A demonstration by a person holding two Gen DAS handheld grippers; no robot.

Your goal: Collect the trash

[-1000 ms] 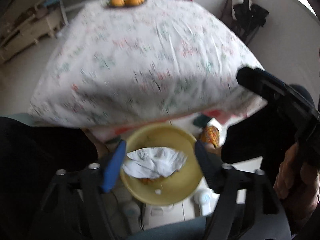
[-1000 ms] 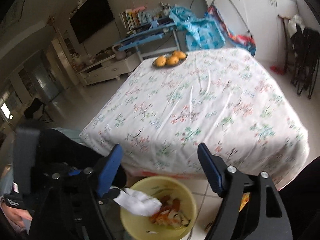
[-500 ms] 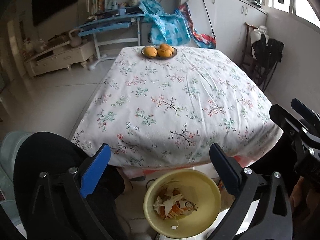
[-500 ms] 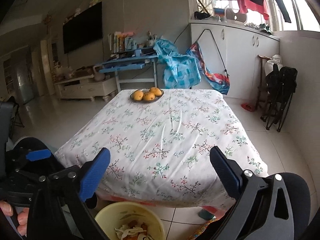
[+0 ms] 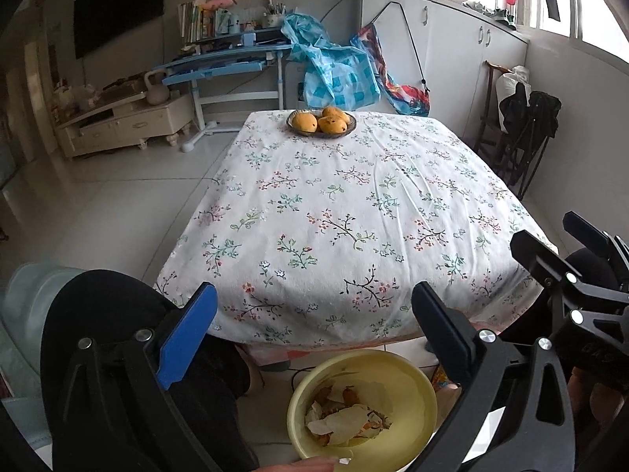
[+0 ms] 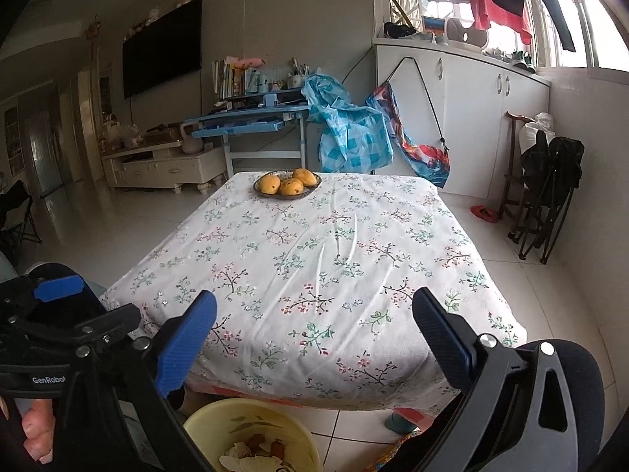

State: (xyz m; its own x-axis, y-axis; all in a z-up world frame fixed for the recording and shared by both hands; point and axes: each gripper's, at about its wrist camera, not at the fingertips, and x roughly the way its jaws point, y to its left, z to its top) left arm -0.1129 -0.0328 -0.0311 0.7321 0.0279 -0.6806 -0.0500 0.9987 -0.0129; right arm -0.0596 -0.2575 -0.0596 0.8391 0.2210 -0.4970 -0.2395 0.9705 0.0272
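- Down on the floor, a yellow bin (image 5: 412, 401) is seen just in front of the table's near edge, holding peels and crumpled paper (image 5: 346, 417); in the right wrist view only its far rim shows at the bottom edge.
- Both fingers of the left gripper (image 5: 314, 330) are held wide apart with nothing between them; it is raised above the bin, facing the table.
- Likewise, the right gripper (image 6: 314, 334) is spread wide and grips nothing; it is pointed across the table.
- A white cloth printed with flowering twigs (image 5: 354, 212) is draped over the table; nothing but a dish of yellow-orange fruit (image 5: 322, 122) is seen on it, at the far edge.
- The lettering "GenRobo", cut off at the edge, can be read in white on the body of the left gripper as seen from the right wrist view; no other writing can be made out.
- A blue desk (image 6: 251, 122) and a dark wall screen (image 6: 163, 47) are seen behind the table.
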